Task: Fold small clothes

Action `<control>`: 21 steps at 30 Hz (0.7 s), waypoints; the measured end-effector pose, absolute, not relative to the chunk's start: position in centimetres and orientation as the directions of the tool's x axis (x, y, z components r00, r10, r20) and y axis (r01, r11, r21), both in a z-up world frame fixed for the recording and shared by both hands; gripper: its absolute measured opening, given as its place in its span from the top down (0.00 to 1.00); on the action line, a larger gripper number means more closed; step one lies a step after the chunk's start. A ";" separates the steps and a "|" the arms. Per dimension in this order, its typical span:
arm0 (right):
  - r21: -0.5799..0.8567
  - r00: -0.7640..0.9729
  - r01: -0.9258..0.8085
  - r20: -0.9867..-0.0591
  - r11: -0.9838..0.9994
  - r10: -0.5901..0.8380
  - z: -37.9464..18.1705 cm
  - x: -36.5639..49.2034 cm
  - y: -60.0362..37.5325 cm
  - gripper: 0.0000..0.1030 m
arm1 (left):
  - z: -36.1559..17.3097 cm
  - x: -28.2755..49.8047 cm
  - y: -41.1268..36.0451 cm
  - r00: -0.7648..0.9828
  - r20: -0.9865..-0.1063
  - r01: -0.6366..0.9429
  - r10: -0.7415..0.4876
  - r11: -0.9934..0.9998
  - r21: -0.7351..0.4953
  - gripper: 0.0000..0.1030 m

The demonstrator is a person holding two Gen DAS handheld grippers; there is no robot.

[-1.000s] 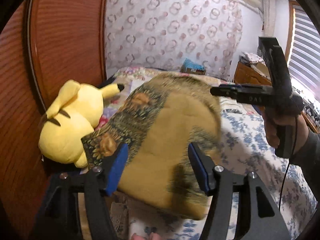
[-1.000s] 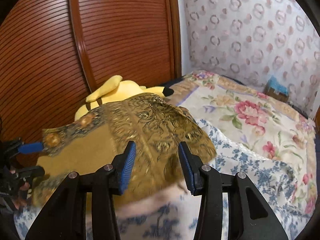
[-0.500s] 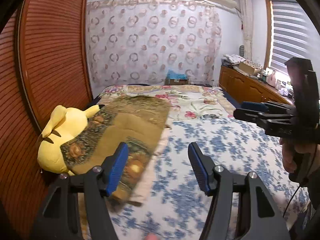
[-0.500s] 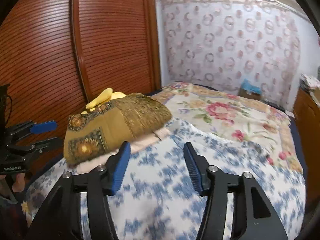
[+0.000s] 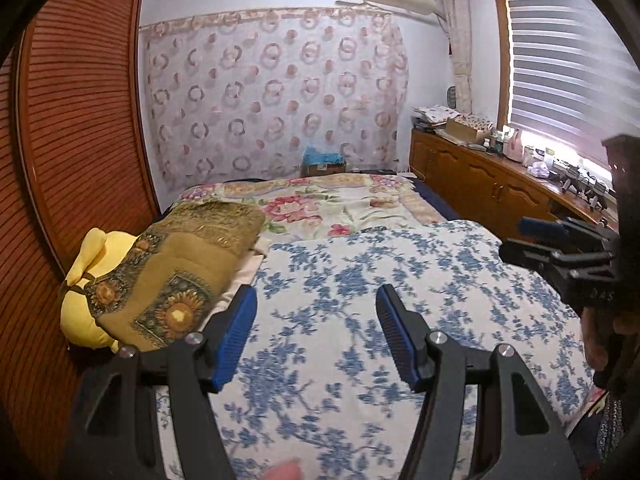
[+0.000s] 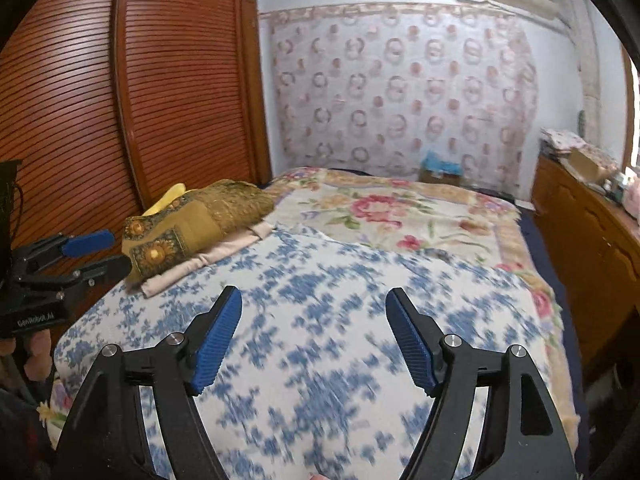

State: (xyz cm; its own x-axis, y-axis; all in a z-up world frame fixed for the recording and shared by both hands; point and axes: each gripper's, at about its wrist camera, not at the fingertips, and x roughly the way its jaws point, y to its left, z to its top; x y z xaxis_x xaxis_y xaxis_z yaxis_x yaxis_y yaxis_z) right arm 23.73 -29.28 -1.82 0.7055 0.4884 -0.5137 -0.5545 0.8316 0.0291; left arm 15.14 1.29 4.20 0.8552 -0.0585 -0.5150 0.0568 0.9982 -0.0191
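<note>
Cloth [image 5: 172, 268] lies folded at the bed's [image 5: 360, 280] left edge, beyond and left of both grippers. Left gripper [image 5: 316, 332] and right gripper [image 6: 314, 336] gape wide, empty.

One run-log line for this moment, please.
left gripper: open, empty | right gripper: open, empty | folded mustard cloth: on beige garment, left bedside

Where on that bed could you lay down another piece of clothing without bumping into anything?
The blue-flowered blanket lies bare ahead of both open grippers, and so does the rose-patterned quilt behind it, towards the wall. The crowded spot is the wardrobe side: the folded olive cloth sits on a beige piece, against the yellow plush toy.
</note>
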 end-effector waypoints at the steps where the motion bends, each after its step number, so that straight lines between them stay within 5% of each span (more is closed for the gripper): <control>1: 0.033 0.720 -0.531 -0.508 0.847 0.472 -1.7 23.2 -30.0 0.26 | 4.6 14.8 0.7 0.858 -0.510 0.061 -0.061 0.998 -0.017 0.40; 21: 0.041 0.862 -0.344 -0.383 0.938 0.332 2.2 16.9 -37.1 0.26 | 8.2 11.5 -1.5 0.891 -0.450 0.039 -0.056 0.998 -0.046 0.40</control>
State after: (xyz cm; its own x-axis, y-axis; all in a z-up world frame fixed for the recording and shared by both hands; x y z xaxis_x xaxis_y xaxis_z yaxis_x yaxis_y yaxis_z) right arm 16.87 -37.09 2.17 0.8620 0.3323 -0.3828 -0.3437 0.9382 0.0405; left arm 11.55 -1.54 8.19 0.8911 -0.0556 -0.4504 0.0389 0.9982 -0.0462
